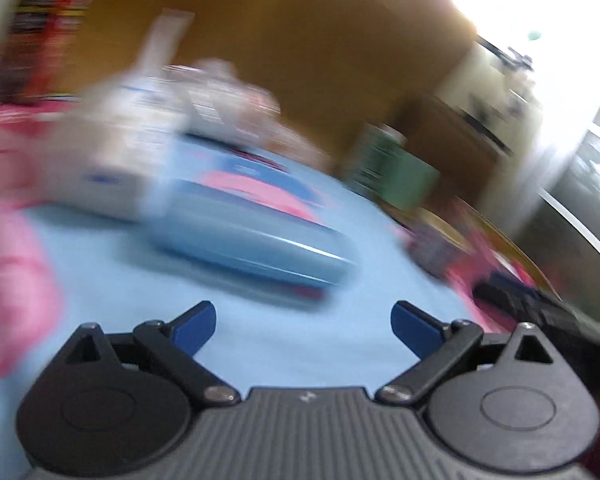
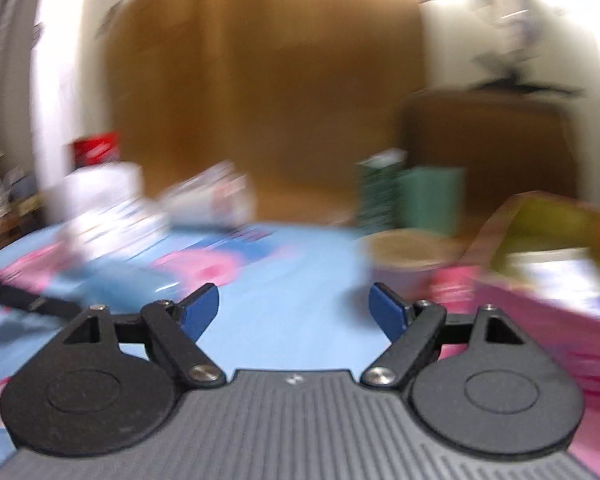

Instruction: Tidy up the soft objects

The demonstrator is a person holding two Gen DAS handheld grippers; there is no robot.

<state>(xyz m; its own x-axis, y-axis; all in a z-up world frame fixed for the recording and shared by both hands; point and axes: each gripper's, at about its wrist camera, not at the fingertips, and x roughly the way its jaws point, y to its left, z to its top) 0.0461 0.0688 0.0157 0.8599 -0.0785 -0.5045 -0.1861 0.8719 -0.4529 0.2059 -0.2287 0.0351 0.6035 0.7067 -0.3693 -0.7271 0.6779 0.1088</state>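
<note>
Both views are smeared by motion blur, so details are uncertain. In the left wrist view, pink fabric [image 1: 8, 216] lies at nine o'clock on the light blue sheet [image 1: 112, 280], probably one of the soft things to sort. A pale blue, glossy cylinder [image 1: 252, 248] lies at twelve o'clock of the left tool [image 1: 303, 326], whose jaws stand spread and hold nothing, likely readied for a reach. In the right wrist view, the right tool [image 2: 294, 312] is likewise spread and empty above the sheet, with pink cloth [image 2: 540, 320] at three o'clock and green boxes [image 2: 412, 196] near one o'clock.
</note>
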